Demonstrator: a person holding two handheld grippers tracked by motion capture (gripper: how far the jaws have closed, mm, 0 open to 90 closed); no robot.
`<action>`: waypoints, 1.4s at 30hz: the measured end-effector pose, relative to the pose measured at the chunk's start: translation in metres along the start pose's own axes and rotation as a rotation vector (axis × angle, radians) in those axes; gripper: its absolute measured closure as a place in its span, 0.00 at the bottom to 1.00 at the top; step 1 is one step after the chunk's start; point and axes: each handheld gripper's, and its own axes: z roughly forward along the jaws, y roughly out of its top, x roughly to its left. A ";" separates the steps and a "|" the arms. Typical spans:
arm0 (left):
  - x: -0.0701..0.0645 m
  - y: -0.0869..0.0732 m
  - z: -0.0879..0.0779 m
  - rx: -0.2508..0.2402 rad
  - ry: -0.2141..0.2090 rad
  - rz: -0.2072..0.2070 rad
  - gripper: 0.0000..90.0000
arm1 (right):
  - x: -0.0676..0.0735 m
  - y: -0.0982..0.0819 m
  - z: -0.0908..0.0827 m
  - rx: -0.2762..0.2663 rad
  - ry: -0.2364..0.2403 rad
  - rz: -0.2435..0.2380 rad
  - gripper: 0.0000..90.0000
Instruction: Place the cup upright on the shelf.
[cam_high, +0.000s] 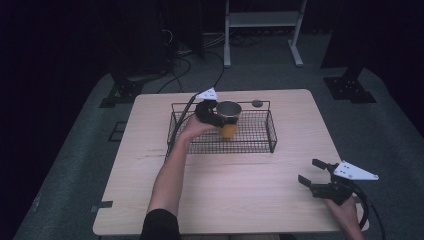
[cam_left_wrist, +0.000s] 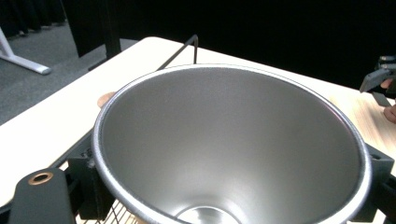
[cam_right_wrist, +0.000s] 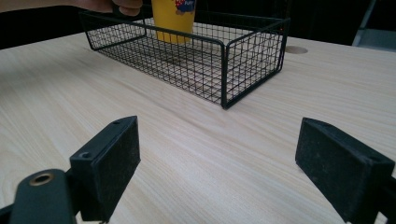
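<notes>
Cup (cam_high: 228, 118) sat gripped in my left tongs (cam_high: 214, 116) above the basket (cam_high: 250, 145); a slack grip could've dropped it. Right tongs (cam_high: 314, 175) gaped empty.

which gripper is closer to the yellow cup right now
Left. The left gripper is shut on the yellow cup inside the wire basket. The right gripper sits open over the table near the front right corner, well away from the basket.
</notes>
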 end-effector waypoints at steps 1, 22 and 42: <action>0.000 -0.001 0.001 0.007 -0.003 0.000 0.14 | 0.000 0.000 0.000 0.000 0.000 -0.001 0.14; 0.002 -0.012 0.008 0.127 -0.036 0.041 0.14 | 0.000 0.000 0.000 0.000 0.000 -0.001 0.14; 0.001 -0.013 0.006 0.161 -0.021 0.064 0.11 | 0.000 0.000 0.000 0.000 -0.001 -0.001 0.14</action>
